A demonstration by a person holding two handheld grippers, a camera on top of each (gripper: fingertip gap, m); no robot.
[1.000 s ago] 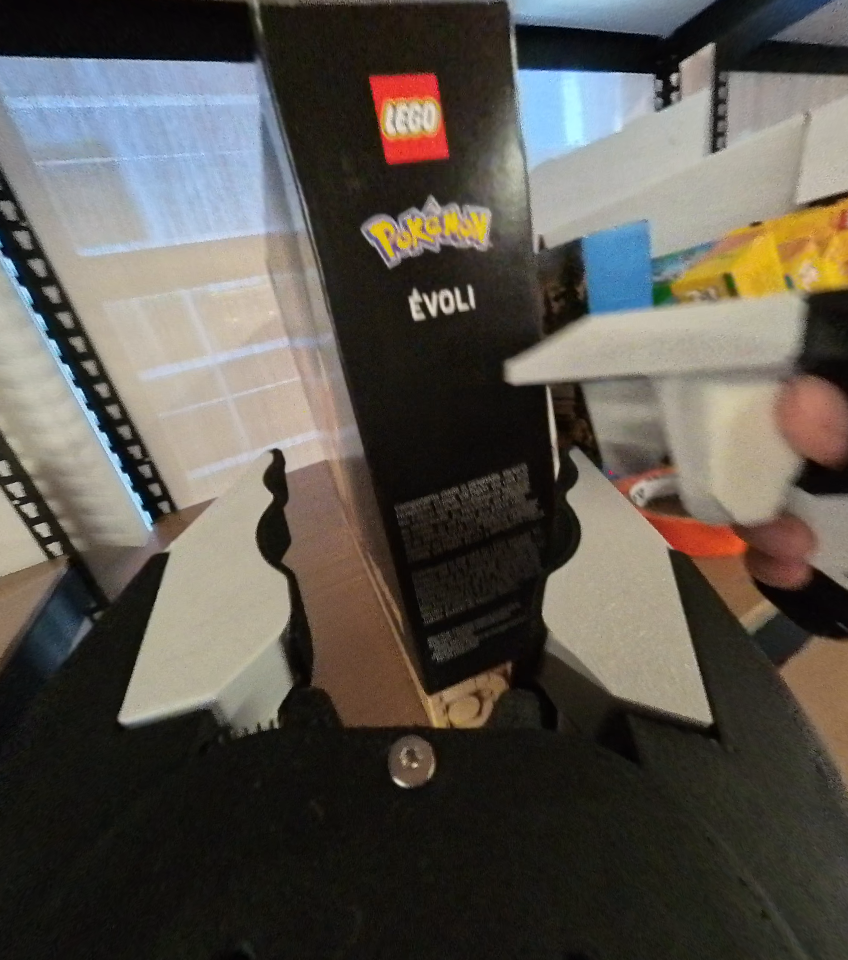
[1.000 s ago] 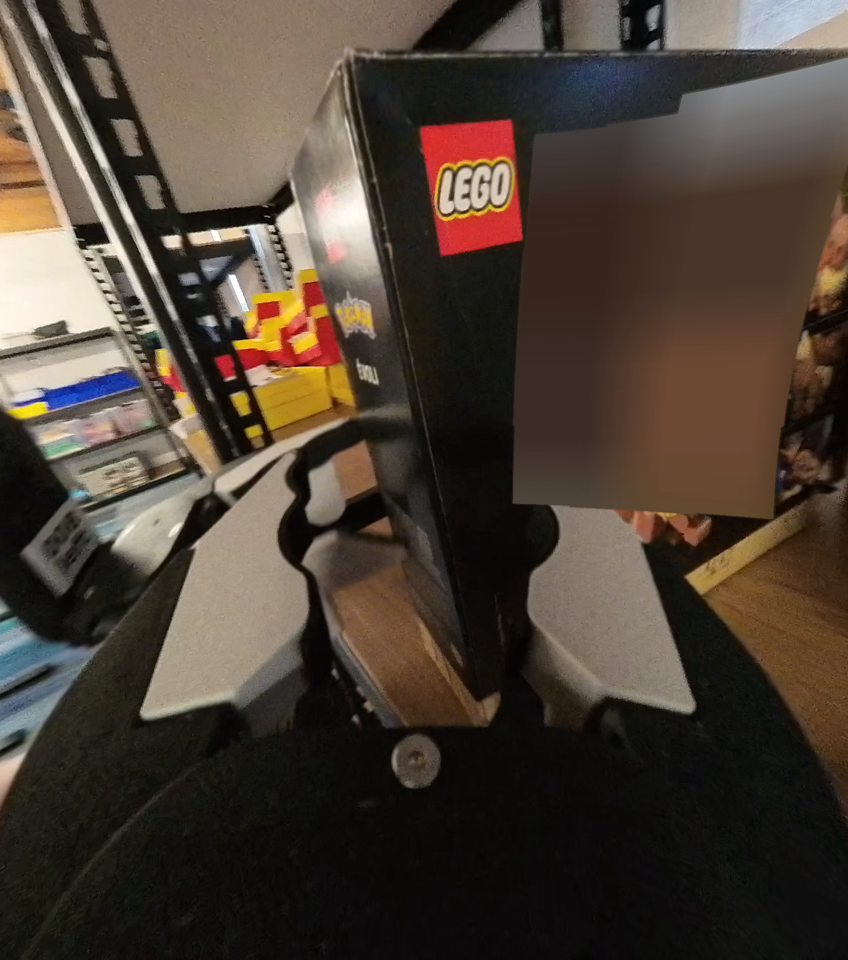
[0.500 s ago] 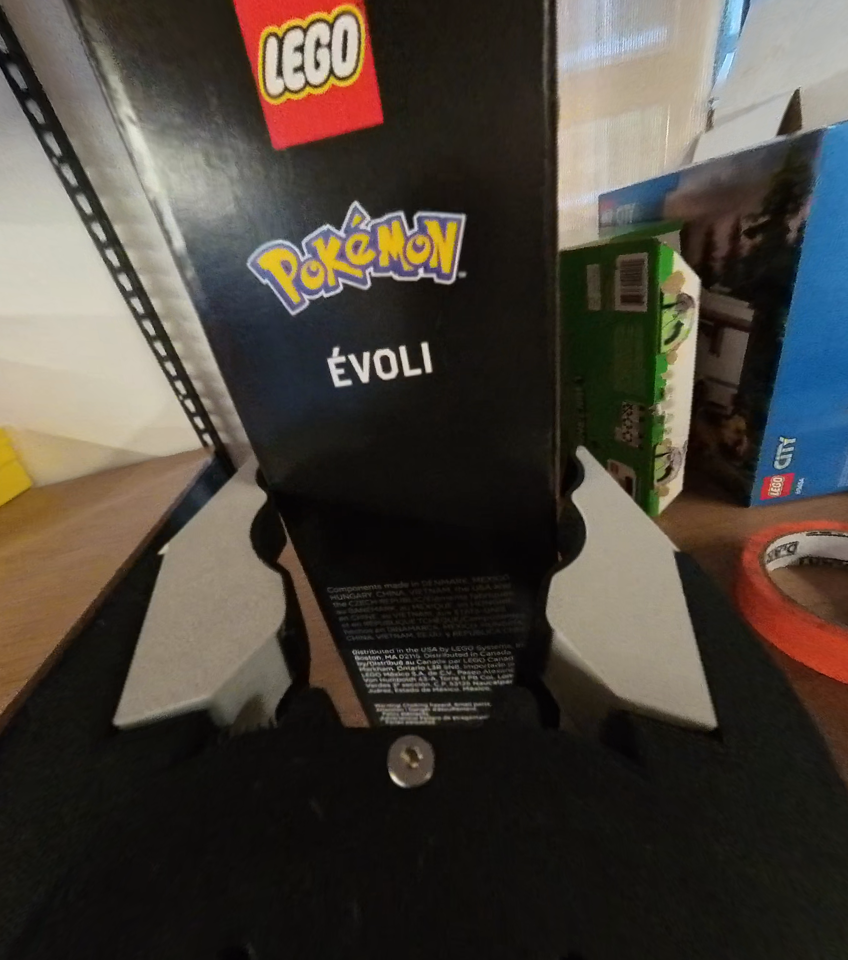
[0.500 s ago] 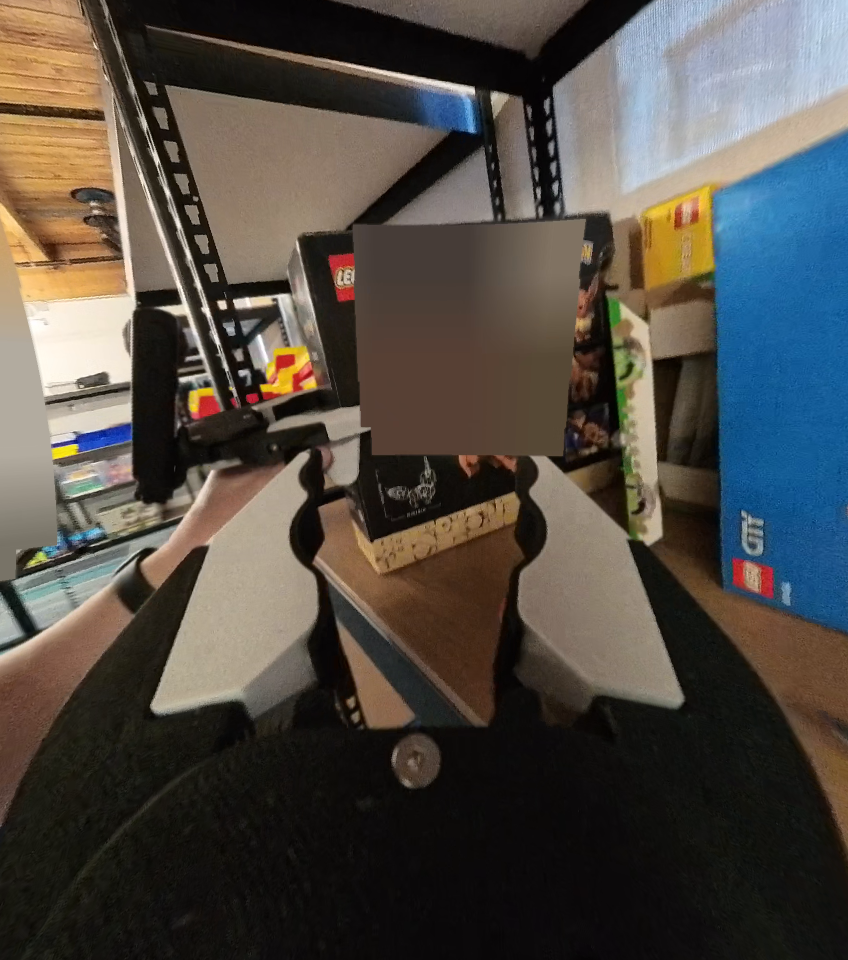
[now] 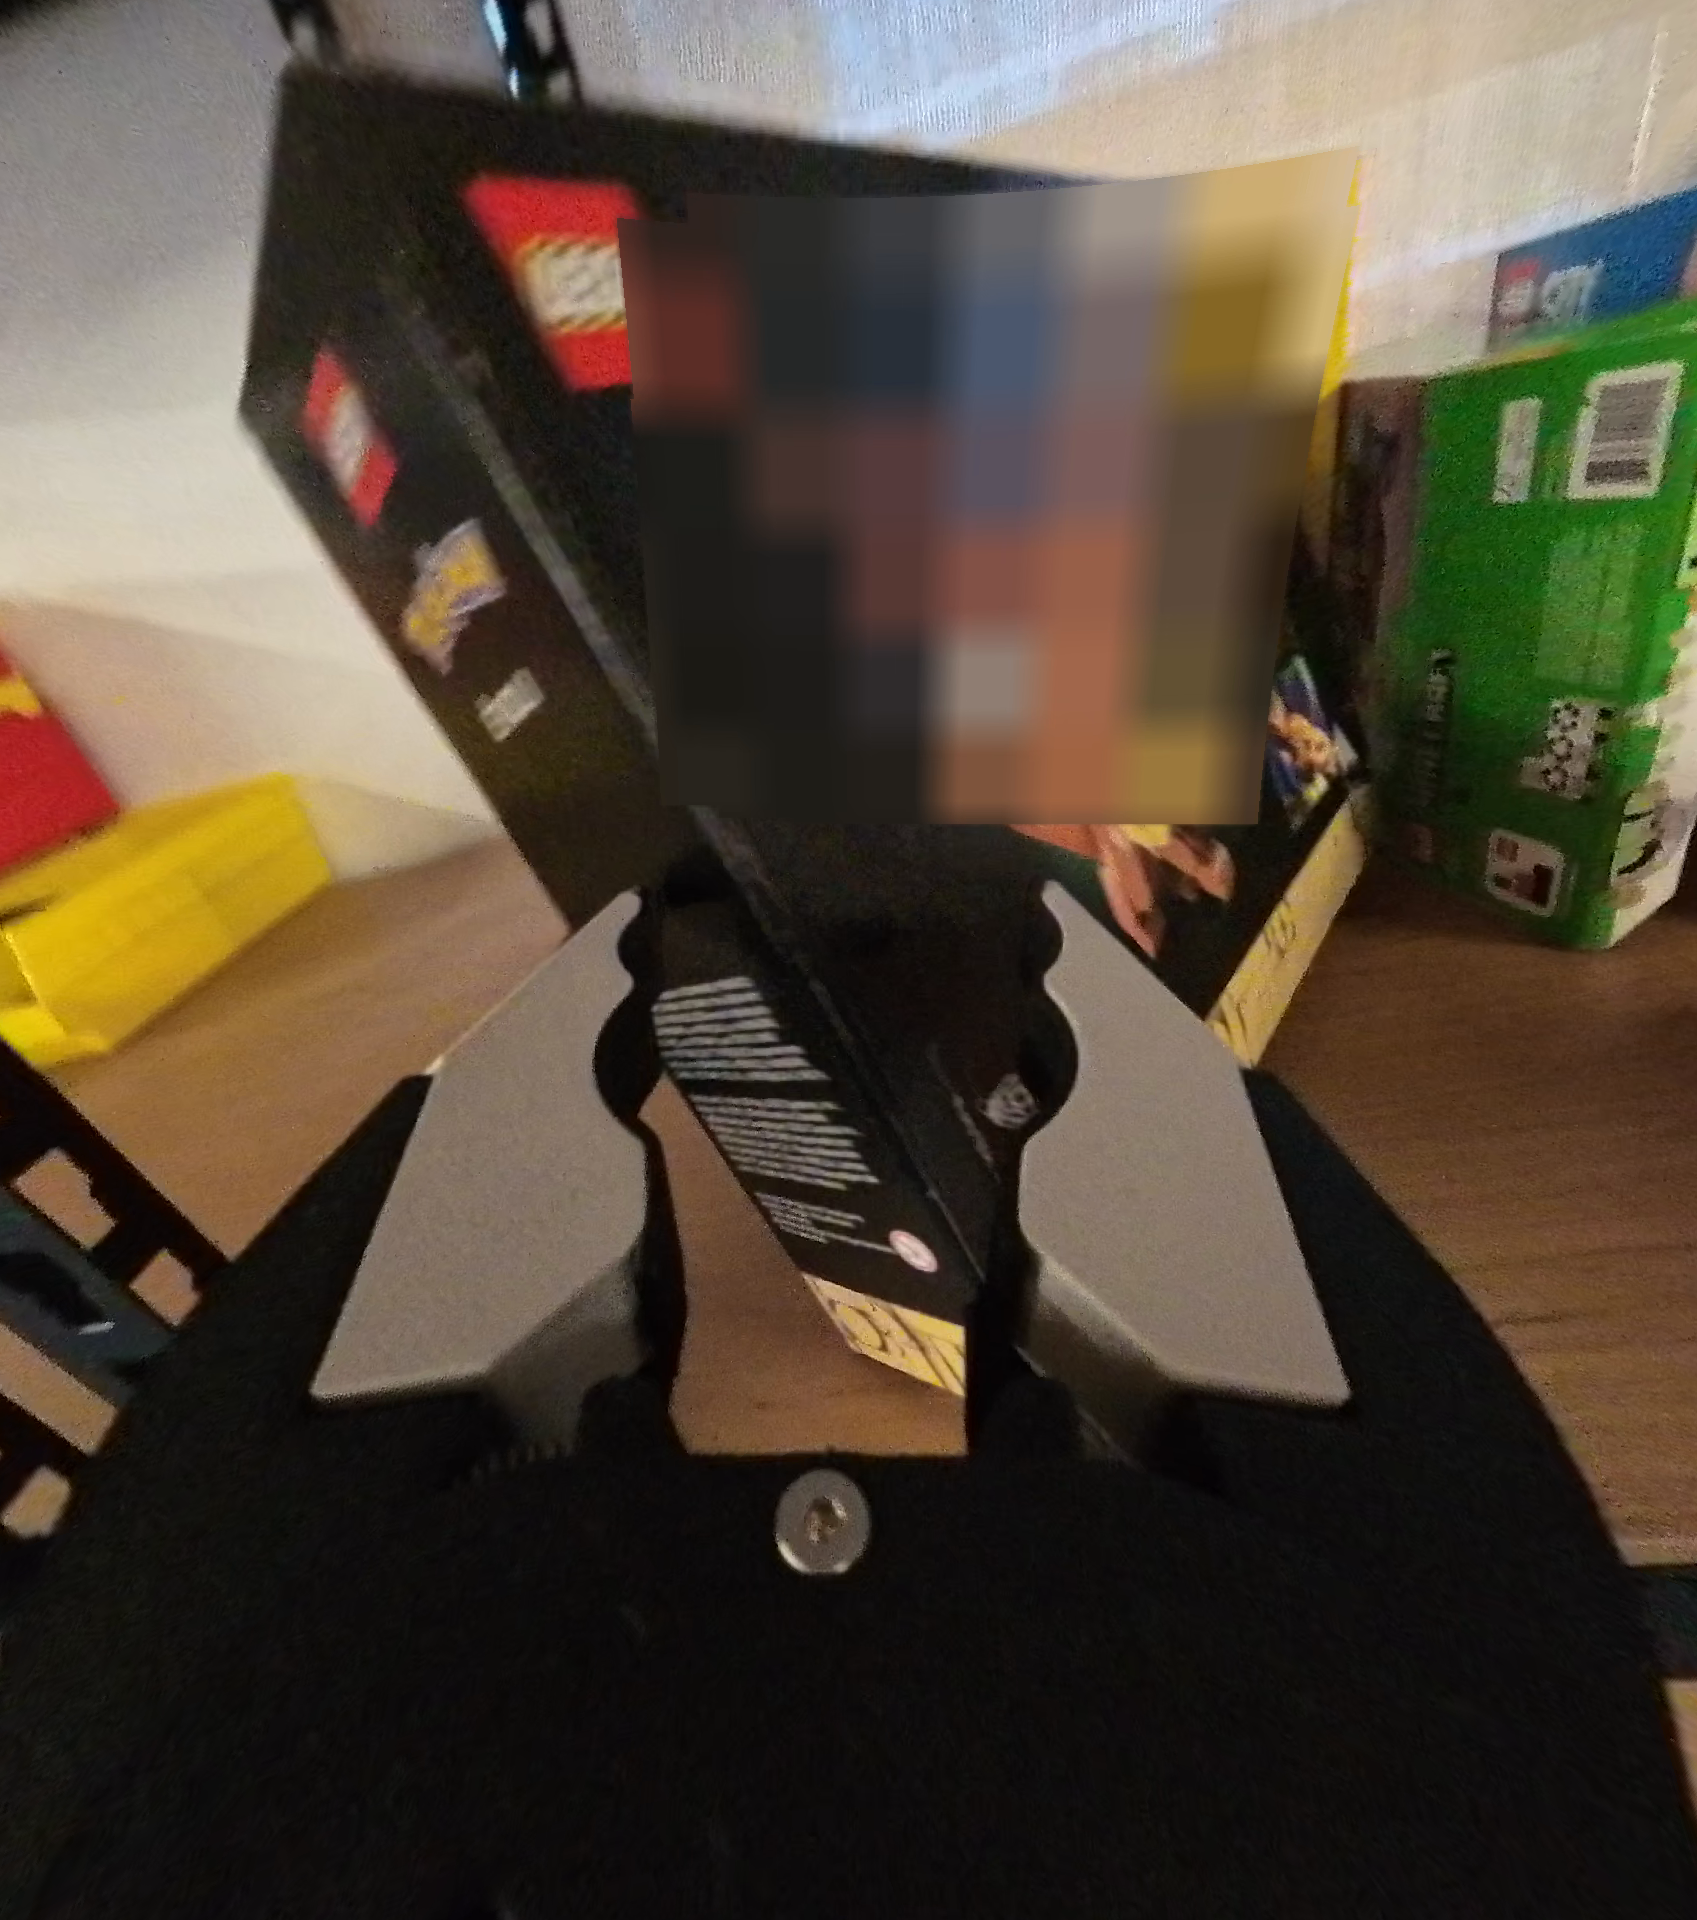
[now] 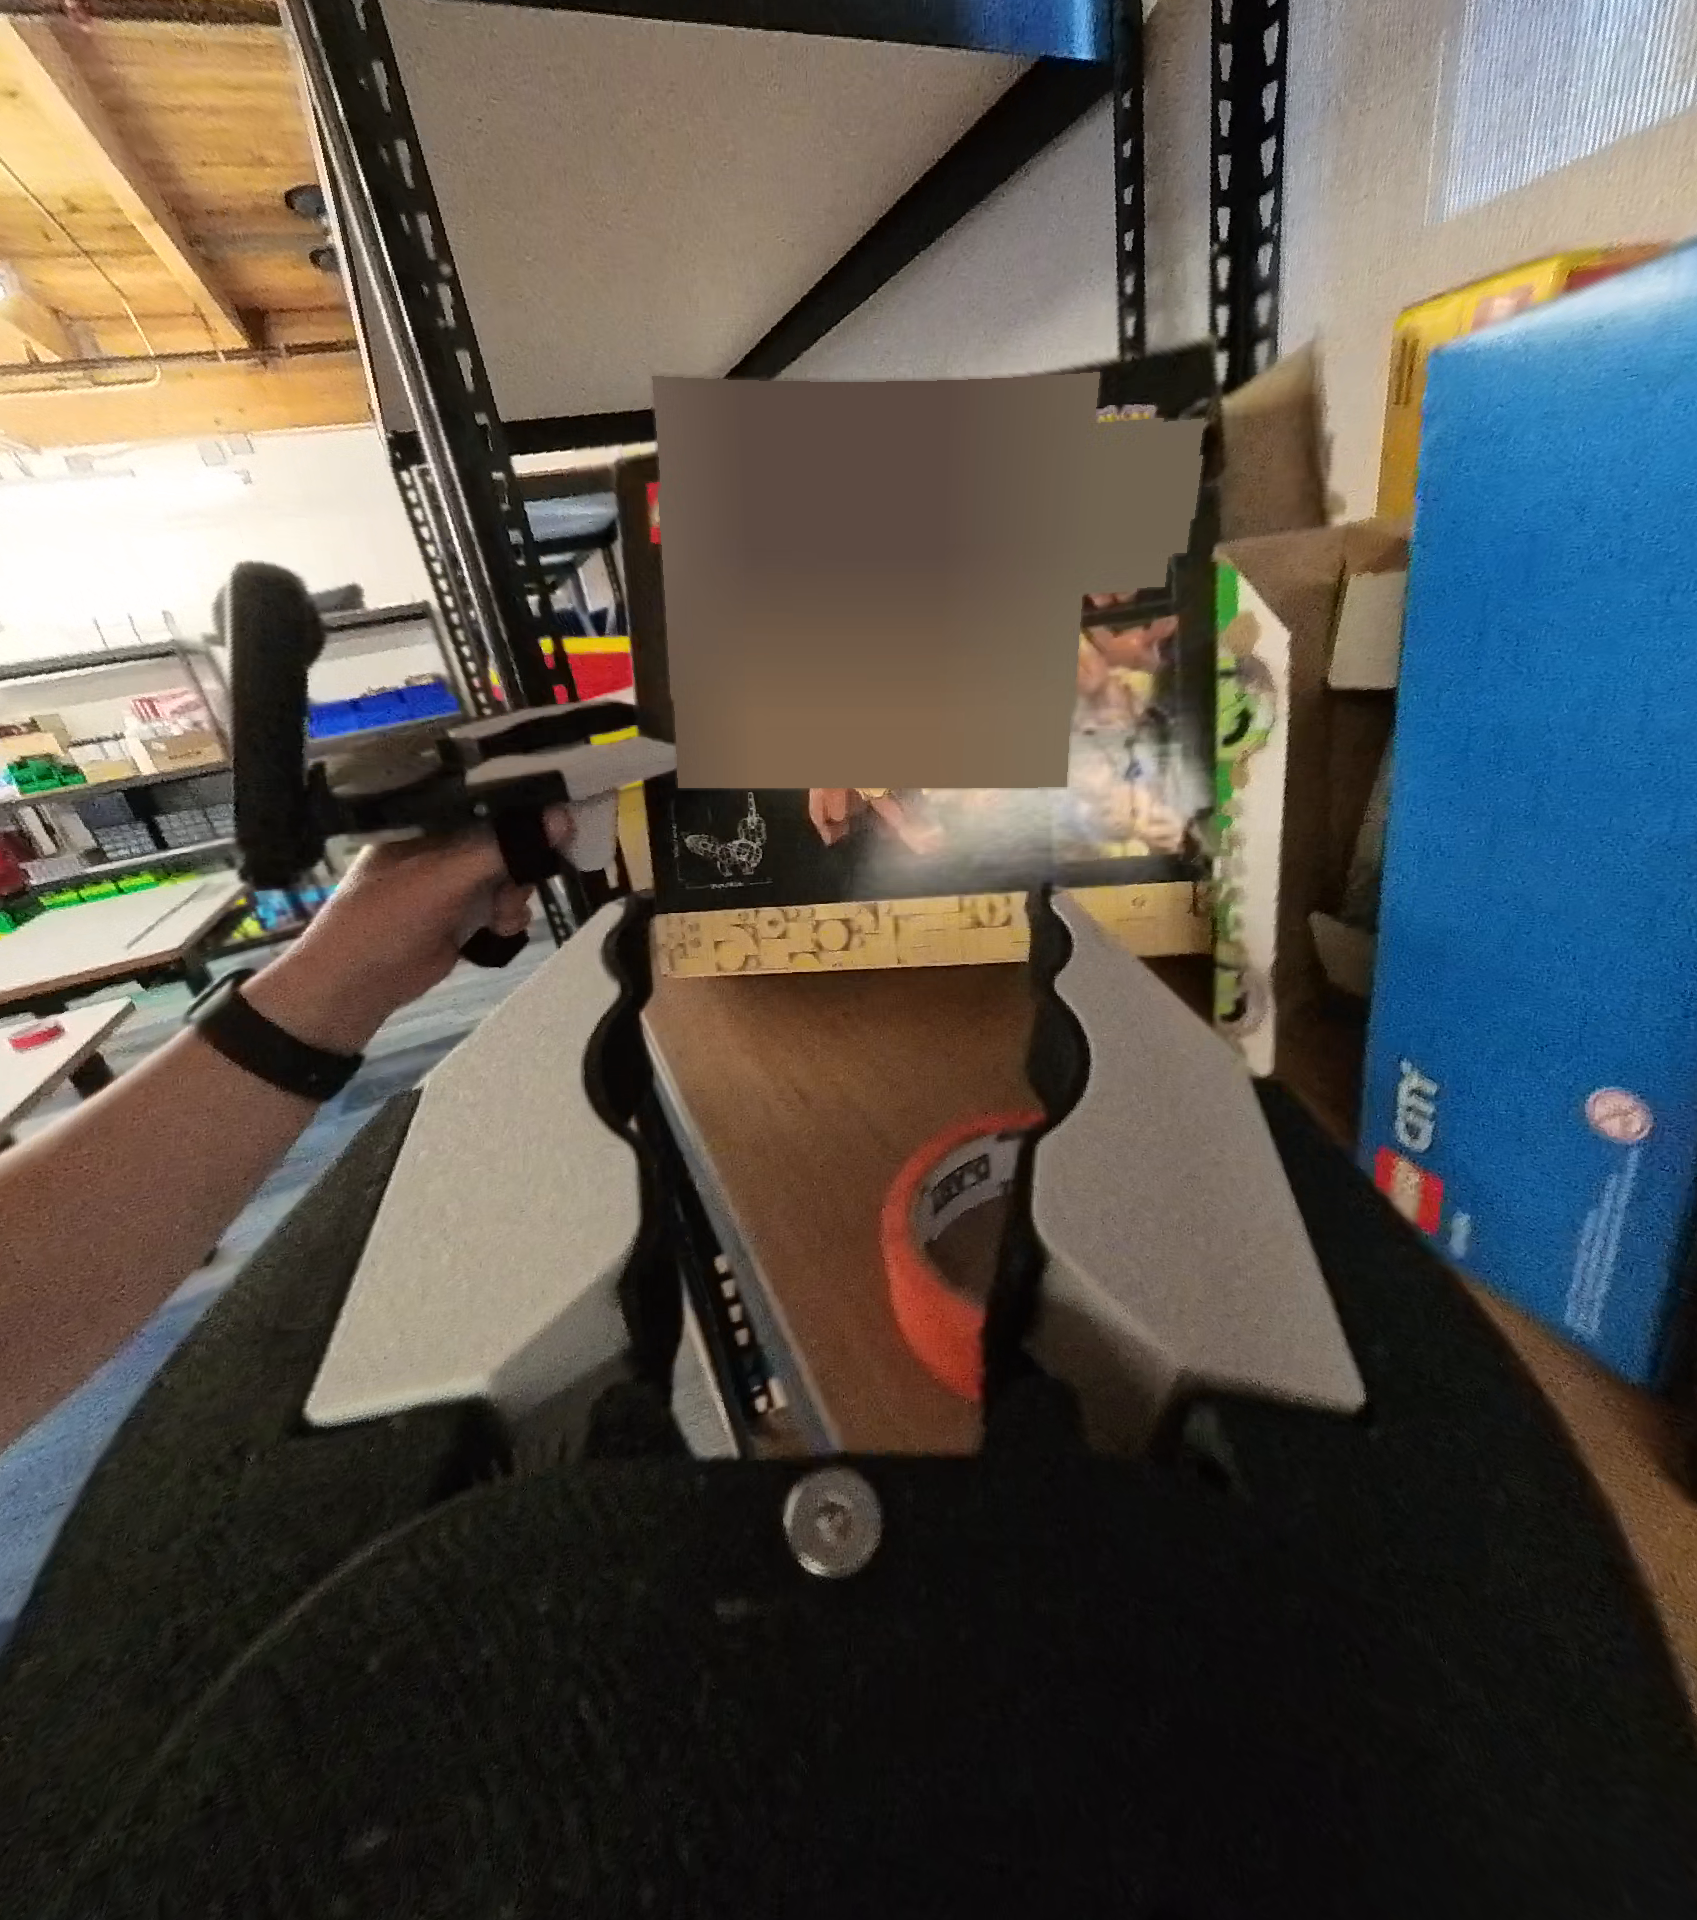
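A tall black toy box (image 5: 470, 582) stands upright on a wooden shelf (image 5: 1498, 1143), turned so one vertical corner points at my left gripper (image 5: 839, 914). That corner sits between the left gripper's open jaws. The right finger is against the box's front face, and wood shows in the gap on the left. In the right wrist view the box (image 6: 823, 940) stands farther back on the shelf (image 6: 823, 1091), with the left gripper (image 6: 615, 769) at its left edge in a person's hand (image 6: 408, 914). My right gripper (image 6: 831, 914) is open and empty, well short of the box.
An orange tape roll (image 6: 927, 1278) lies on the shelf by the right gripper's right finger. A green box (image 5: 1550, 644) stands right of the black box, and a large blue box (image 6: 1571, 831) farther right. A black shelf upright (image 6: 428, 468) is at the left, and yellow and red pieces (image 5: 127, 904) beyond.
The black box was between both grippers' jaws a second ago. The right gripper has let go and drawn back. The left gripper has swung from the box's narrow side round to its corner.
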